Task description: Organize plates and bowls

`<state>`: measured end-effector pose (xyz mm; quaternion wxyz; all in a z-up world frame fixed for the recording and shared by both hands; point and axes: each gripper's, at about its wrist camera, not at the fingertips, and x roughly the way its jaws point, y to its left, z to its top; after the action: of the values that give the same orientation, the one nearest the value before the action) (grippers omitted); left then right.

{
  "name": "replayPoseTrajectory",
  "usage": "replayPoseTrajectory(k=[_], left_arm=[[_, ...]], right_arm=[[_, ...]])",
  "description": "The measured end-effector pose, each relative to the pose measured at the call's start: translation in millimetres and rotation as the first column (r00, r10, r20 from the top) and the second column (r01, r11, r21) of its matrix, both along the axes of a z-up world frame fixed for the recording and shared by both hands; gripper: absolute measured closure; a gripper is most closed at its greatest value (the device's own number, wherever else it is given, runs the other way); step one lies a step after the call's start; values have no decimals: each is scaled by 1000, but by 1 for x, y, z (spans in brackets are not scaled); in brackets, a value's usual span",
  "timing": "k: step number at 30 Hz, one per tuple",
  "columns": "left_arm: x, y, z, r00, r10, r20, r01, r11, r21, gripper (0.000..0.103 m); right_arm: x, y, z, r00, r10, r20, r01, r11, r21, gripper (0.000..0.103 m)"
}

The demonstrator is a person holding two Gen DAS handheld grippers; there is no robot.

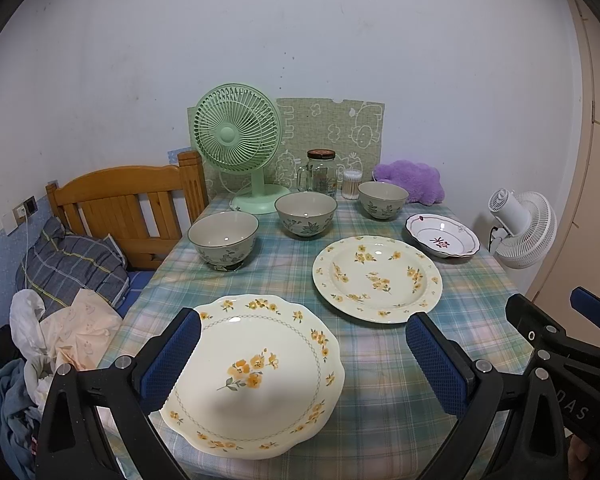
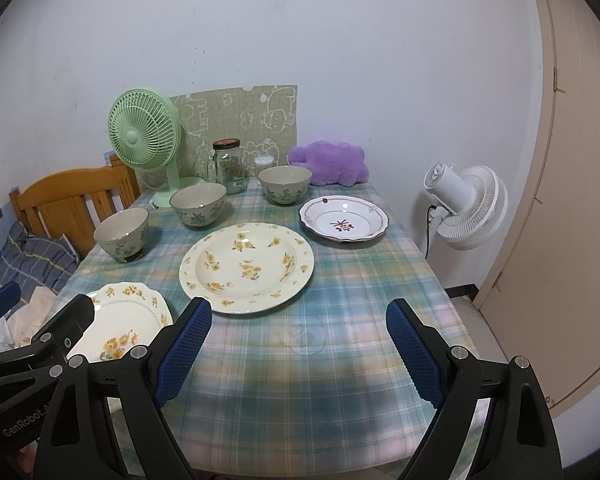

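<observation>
Three green floral bowls (image 1: pixel 224 240) (image 1: pixel 306 213) (image 1: pixel 383 199) stand empty in a row across mid-frame on the plaid tablecloth (image 1: pixel 380 380). A lidded glass jar (image 1: pixel 321 174) behind them looks empty. The scalloped plate (image 1: pixel 256 376) lies lower centre, the round yellow-flowered plate (image 1: pixel 377 279) right of centre, the red-trimmed plate (image 1: pixel 442 235) beyond. The left gripper (image 1: pixel 302 360) and right gripper (image 2: pixel 299 354) both gape wide, holding nothing. Only the left wrist view shows the crumpled clothes (image 1: pixel 60 332) at lower left.

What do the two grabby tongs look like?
Both match. The left tongs and right tongs have black plastic arms, silver round bolts, and blue bumpy pads on the fingers. White lettering marks the black body of each. No cables or sleeves show.
</observation>
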<state>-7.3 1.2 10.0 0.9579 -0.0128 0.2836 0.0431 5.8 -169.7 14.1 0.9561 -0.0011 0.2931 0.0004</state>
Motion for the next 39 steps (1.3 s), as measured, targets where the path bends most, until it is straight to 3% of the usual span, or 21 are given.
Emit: replayPoseTrajectory(k=[39], left_arm=[[9,7,-5,1000,-10,-15,10,1000,-2,1]], right_arm=[[6,0,-6,1000,-3,-22,3,1000,11,12]])
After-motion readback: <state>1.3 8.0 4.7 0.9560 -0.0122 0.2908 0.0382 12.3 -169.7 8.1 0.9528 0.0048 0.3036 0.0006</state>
